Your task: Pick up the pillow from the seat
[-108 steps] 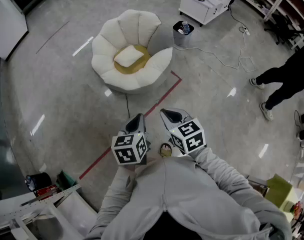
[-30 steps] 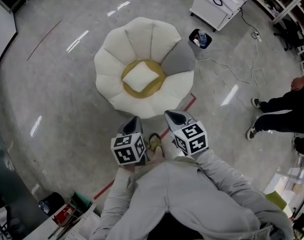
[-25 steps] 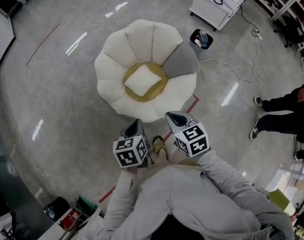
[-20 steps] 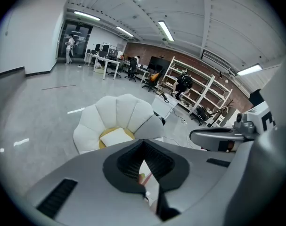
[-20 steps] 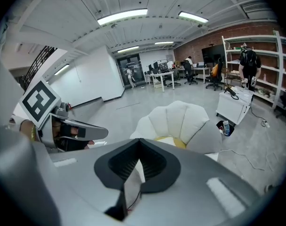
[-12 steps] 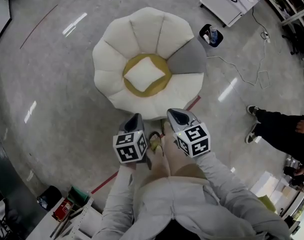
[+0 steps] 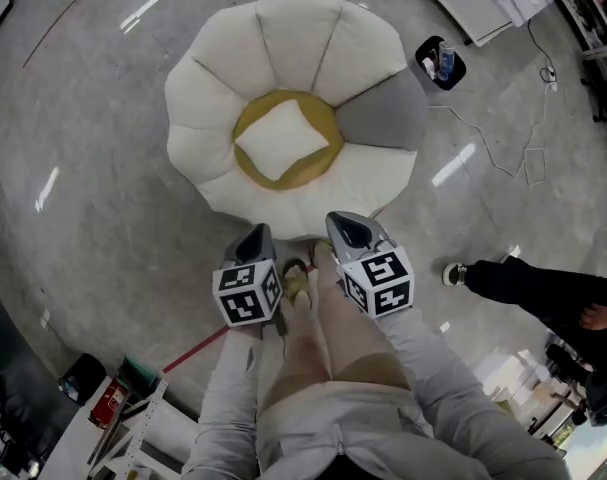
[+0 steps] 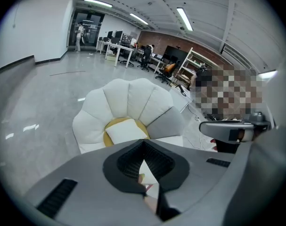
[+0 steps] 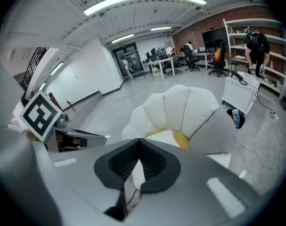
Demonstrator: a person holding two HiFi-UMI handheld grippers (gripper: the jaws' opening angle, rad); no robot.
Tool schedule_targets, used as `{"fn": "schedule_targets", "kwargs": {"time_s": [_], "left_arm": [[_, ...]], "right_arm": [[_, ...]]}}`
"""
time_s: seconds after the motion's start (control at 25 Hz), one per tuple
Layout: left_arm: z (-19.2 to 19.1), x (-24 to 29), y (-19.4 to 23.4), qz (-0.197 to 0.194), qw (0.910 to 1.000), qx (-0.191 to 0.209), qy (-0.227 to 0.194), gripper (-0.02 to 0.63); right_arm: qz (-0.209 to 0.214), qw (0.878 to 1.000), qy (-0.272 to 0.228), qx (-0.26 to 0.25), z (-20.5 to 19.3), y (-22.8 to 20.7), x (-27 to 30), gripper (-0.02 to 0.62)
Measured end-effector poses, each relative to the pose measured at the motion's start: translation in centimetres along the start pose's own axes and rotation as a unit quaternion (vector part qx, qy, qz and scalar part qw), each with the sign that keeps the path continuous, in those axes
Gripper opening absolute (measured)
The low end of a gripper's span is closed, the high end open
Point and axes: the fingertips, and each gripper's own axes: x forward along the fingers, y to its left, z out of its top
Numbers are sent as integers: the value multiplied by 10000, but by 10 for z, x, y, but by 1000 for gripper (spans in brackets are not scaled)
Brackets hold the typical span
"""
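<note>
A polished grey floor (image 7: 103, 198) fills the head view, and the gripper views show desks and shelving far behind. The left tool (image 7: 255, 236) is held low in front of the person, its jaws pressed together with nothing between them; in its own view the dark ribbed pads meet at the tips. Beside it, the right tool (image 7: 345, 226) has its jaws closed tip to tip in the same way and is also empty. Each carries a cube with black-and-white square markers (image 7: 247, 293). Neither tool touches anything. Between them the person's sandalled foot (image 7: 296, 283) stands at the end of a red floor line (image 7: 198, 346). Just ahead sits a cream petal-shaped chair (image 7: 223, 58) with one grey petal (image 7: 383, 118). The white square pillow (image 7: 281, 139) lies in the middle of its round yellow seat (image 7: 313, 168), well apart from both tools. Beyond the chair, a small black bin (image 7: 442, 62) holds a bottle (image 7: 444, 60), next to a white cabinet (image 7: 483, 3). A pale cable (image 7: 528, 153) trails across the floor. Another person's dark trouser legs (image 7: 543, 288) show at the right.
</note>
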Motion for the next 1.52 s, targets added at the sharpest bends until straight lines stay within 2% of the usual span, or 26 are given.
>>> {"fn": "schedule_targets", "kwargs": {"time_s": [0.2, 0.36, 0.4, 0.48, 0.64, 0.8, 1.04, 1.32, 1.44, 1.48, 1.52], "left_arm": [[8, 50, 9, 27, 9995, -297, -52, 6], [4, 98, 23, 6, 9993, -366, 64, 11], [1, 111, 27, -27, 9991, -402, 119, 36], [-7, 137, 35, -109, 9983, -516, 227, 127], [-29, 186, 54, -140, 9963, -713, 455, 230], [-48, 230, 76, -21, 9949, -823, 584, 272], [-79, 282, 106, 107, 9892, -1211, 819, 314], [-112, 333, 121, 240, 9830, -1347, 1227, 321], [-116, 344, 127, 412, 9816, -1212, 1418, 319], [-113, 345, 129, 485, 9824, -1103, 1430, 300], [-109, 344, 130, 556, 9838, -965, 1407, 251]], "right_arm": [[16, 9999, 133, 16, -3, -29, 32, 0], [21, 9997, 234, 80, -10, -49, 59, 0], [36, 9996, 255, 106, -13, -53, 66, 0], [78, 9994, 297, 142, -19, -61, 79, 0], [148, 9989, 417, 161, -36, -74, 105, 0], [186, 9983, 510, 211, -52, -89, 132, 0], [221, 9971, 661, 313, -74, -105, 164, 0], [270, 9951, 856, 424, -97, -119, 184, 0], [277, 9944, 918, 453, -102, -123, 185, 0], [277, 9942, 932, 463, -104, -124, 185, 0], [276, 9941, 940, 475, -105, -125, 185, 0]]}}
